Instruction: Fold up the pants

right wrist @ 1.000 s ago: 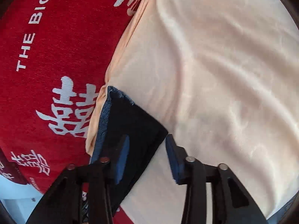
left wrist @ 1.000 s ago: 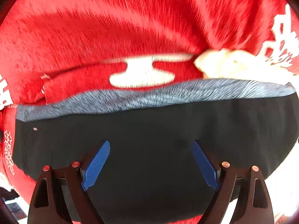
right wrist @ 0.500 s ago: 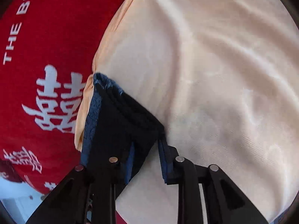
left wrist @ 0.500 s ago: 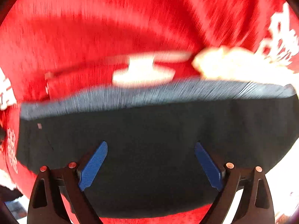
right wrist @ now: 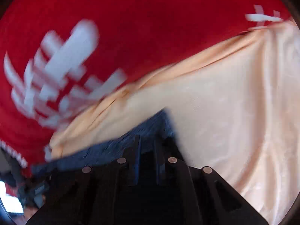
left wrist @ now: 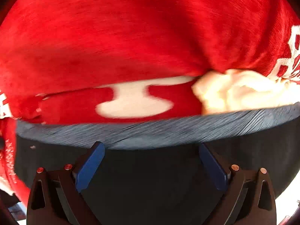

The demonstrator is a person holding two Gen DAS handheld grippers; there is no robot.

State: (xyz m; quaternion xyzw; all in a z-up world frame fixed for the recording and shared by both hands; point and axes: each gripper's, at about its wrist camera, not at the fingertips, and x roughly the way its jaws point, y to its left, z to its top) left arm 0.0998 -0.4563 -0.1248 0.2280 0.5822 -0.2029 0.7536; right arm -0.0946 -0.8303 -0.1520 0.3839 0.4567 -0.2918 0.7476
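Note:
Black pants [left wrist: 150, 178] with a grey-blue ribbed waistband [left wrist: 168, 131] lie flat under my left gripper [left wrist: 150, 146]. Its jaws are opening wide, and the blue pads [left wrist: 90, 165] stand apart above the cloth and grip nothing. In the right wrist view, a corner of the pants [right wrist: 112, 150] with its ribbed band runs in between the fingers of my right gripper [right wrist: 147, 138]. Those jaws are closing, and the dark cloth is pinched between them. The right wrist view is blurred.
A red blanket [left wrist: 131, 46] with white characters [right wrist: 56, 71] covers the surface under everything. A cream cloth [right wrist: 234, 103] lies over it to the right, bunched beside the waistband [left wrist: 234, 90] in the left wrist view.
My right gripper has closed on the pants' corner, rolled and swung sideways over the cream cloth. My left gripper has opened wider and shifted toward the waistband.

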